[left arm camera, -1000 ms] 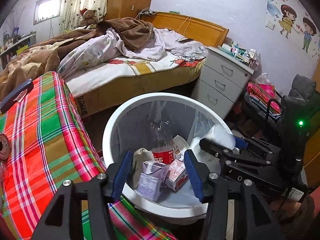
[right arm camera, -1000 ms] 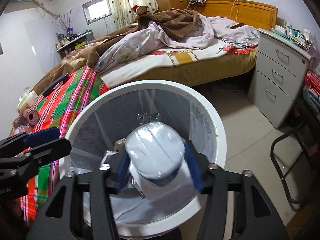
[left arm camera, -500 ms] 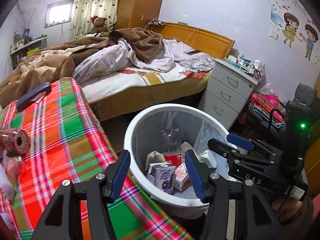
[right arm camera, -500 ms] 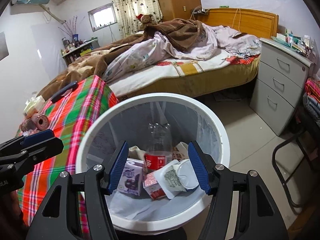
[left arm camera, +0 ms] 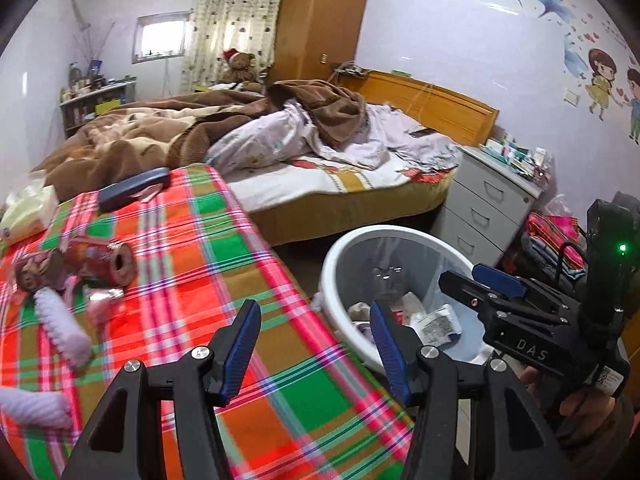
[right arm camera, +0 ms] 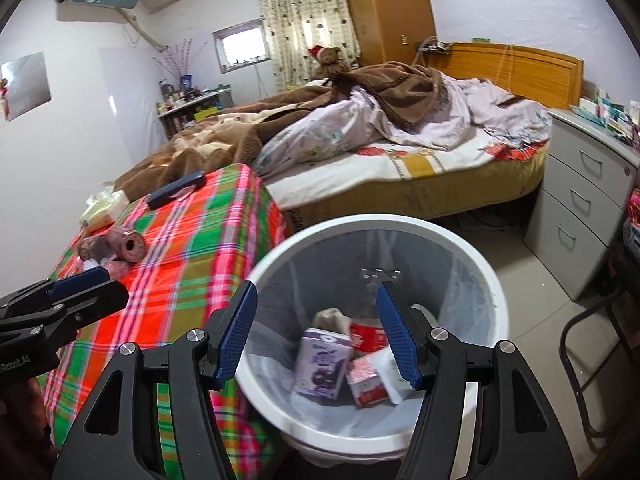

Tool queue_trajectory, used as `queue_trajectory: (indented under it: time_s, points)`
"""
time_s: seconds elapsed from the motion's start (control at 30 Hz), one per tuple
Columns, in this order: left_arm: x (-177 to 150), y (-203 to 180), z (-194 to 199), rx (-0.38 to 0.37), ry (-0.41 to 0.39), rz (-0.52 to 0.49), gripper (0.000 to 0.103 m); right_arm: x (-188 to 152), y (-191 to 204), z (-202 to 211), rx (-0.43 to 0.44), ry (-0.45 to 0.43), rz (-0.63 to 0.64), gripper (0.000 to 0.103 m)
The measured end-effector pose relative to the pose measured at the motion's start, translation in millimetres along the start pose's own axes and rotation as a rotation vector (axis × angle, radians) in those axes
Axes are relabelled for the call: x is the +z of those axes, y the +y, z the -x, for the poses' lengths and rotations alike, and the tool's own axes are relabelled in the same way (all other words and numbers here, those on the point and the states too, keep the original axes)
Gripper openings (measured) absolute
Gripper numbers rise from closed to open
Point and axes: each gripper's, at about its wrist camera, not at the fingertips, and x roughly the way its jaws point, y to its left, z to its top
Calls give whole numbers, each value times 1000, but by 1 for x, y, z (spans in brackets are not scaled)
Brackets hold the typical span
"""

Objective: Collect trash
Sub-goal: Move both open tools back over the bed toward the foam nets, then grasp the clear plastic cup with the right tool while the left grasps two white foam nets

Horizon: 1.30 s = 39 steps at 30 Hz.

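Note:
A white trash bin (right arm camera: 472, 252) with a clear liner stands on the floor beside the plaid table; it also shows in the left wrist view (left arm camera: 340, 248). Inside lie a purple carton (right arm camera: 322, 364), a red-labelled bottle (right arm camera: 366, 336), a red-and-white box (right arm camera: 366, 386) and a white pouch (left arm camera: 438, 320). My right gripper (right arm camera: 318, 338) is open and empty above the bin. My left gripper (left arm camera: 314, 350) is open and empty over the table's right edge. A crushed red can (left arm camera: 108, 262) and wrappers (left arm camera: 100, 294) lie on the table at left.
The plaid-covered table (left arm camera: 224, 264) carries a dark blue case (left arm camera: 134, 188), a tissue pack (left arm camera: 28, 210) and pale purple knitted pieces (left arm camera: 64, 326). Behind are an unmade bed (left arm camera: 320, 148) and a grey drawer unit (left arm camera: 488, 208). A black chair frame (right arm camera: 592, 340) stands at right.
The right gripper let go of the white pouch, which now lies in the bin, and drew back. The left gripper swung left from over the bin to over the table.

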Motion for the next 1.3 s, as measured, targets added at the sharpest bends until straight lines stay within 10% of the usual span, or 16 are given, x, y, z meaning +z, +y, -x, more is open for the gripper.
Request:
queue_trajectory:
  time_s: [0.8,1.3]
  points:
    - [-61,157,89,298,-45,306,63,1,115,-27,208,44,178,63]
    - [-102,229,102,323,-12,541,63,5,177,-65,298,135,257,63]
